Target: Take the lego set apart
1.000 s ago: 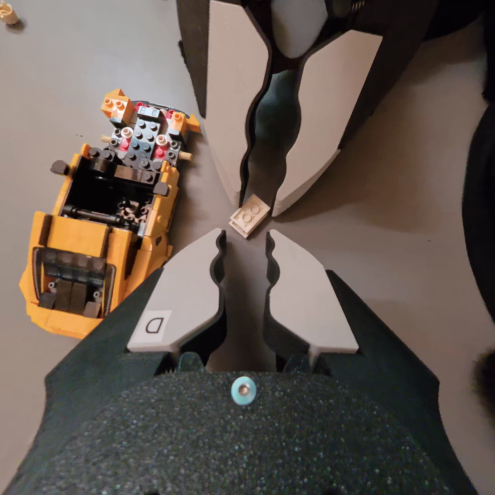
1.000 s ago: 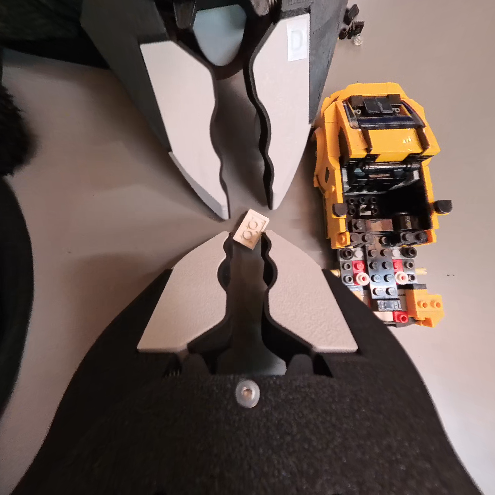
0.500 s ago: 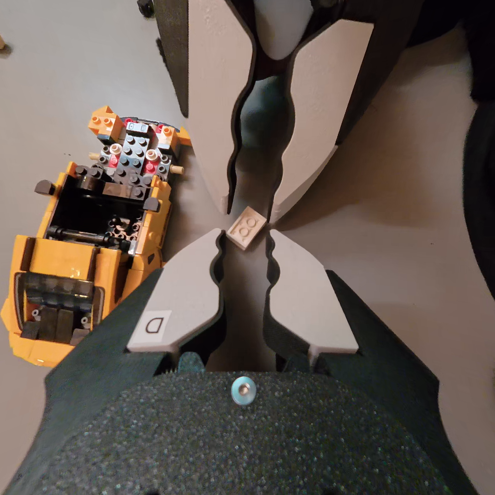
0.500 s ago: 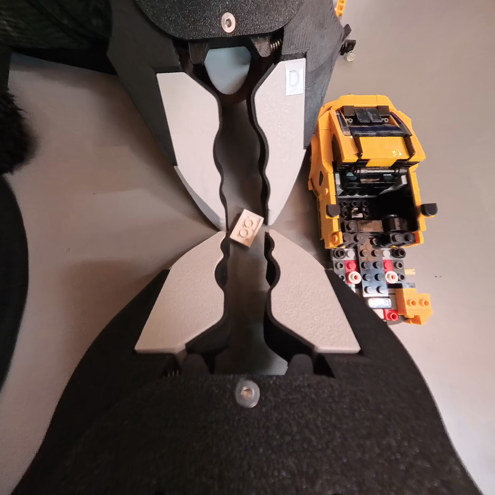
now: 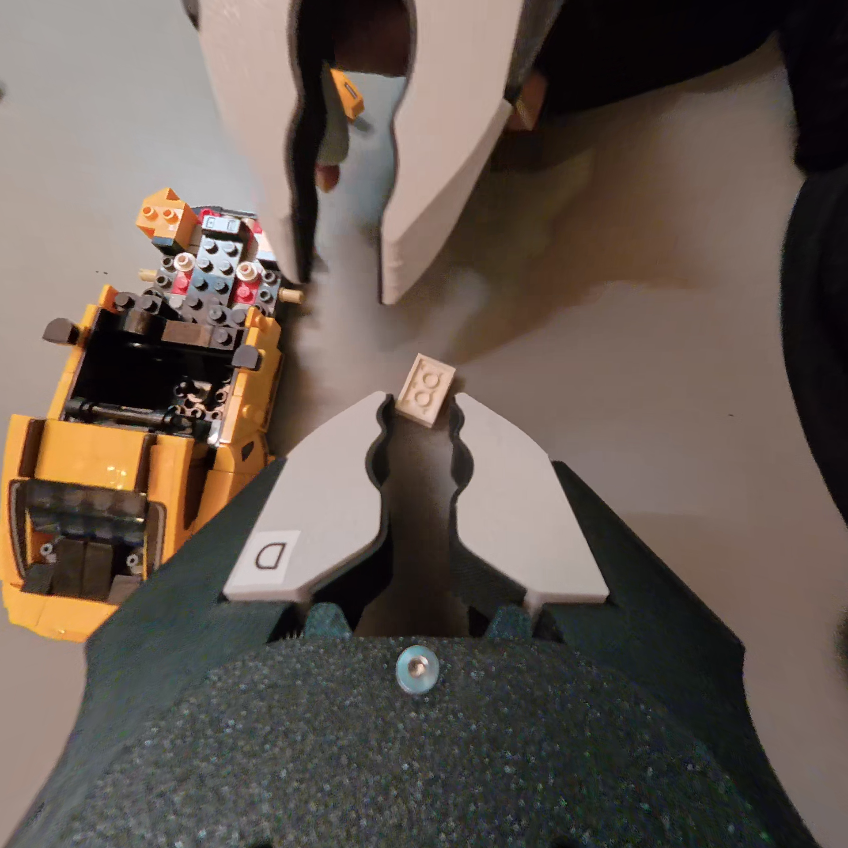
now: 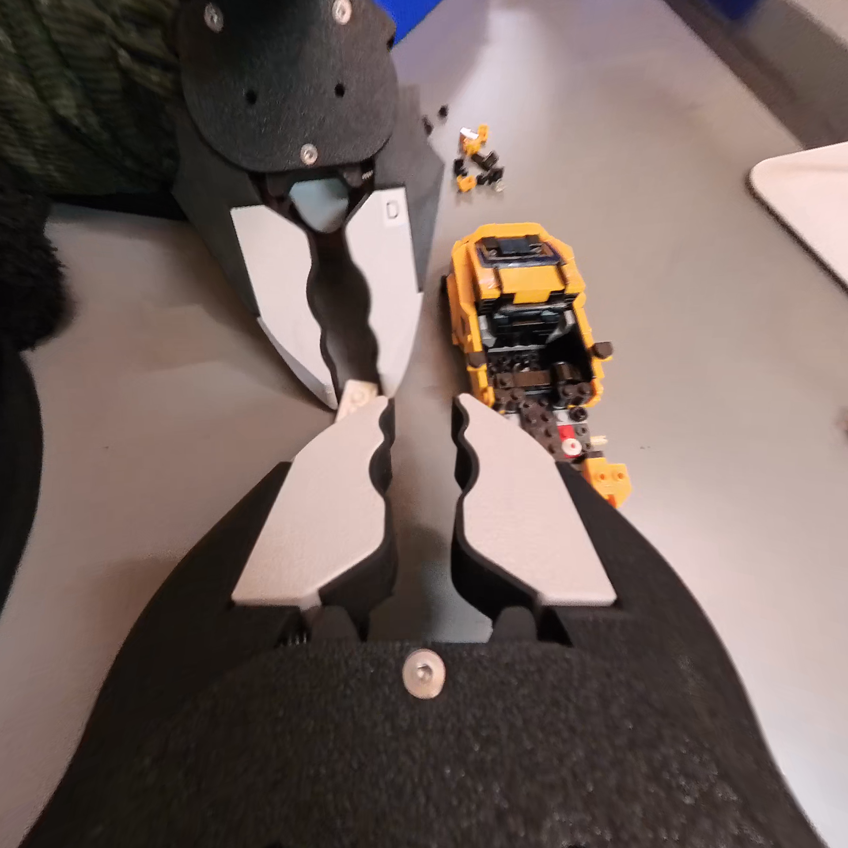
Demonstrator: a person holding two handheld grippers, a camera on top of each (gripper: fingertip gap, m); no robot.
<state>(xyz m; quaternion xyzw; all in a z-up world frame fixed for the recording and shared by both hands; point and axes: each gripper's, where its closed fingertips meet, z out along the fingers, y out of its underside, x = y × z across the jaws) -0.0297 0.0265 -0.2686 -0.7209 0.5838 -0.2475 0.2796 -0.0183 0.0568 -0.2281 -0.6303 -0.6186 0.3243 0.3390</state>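
While the two tools face each other tip to tip over the grey surface (image 5: pixel 642 367), the left hand-held gripper (image 5: pixel 420 404) has a small tan plate (image 5: pixel 426 390) at its fingertips; the plate is between the two tips, though whether they pinch it or merely flank it cannot be told. The right hand-held gripper (image 6: pixel 422 406) stands spread with nothing between its fingers, its tips just beside the plate. Close beside both lies the partly stripped yellow lego car (image 6: pixel 523 321), its dark studded chassis bared at one end. Beyond the car sits a scatter of loose yellow and black pieces (image 6: pixel 477 160).
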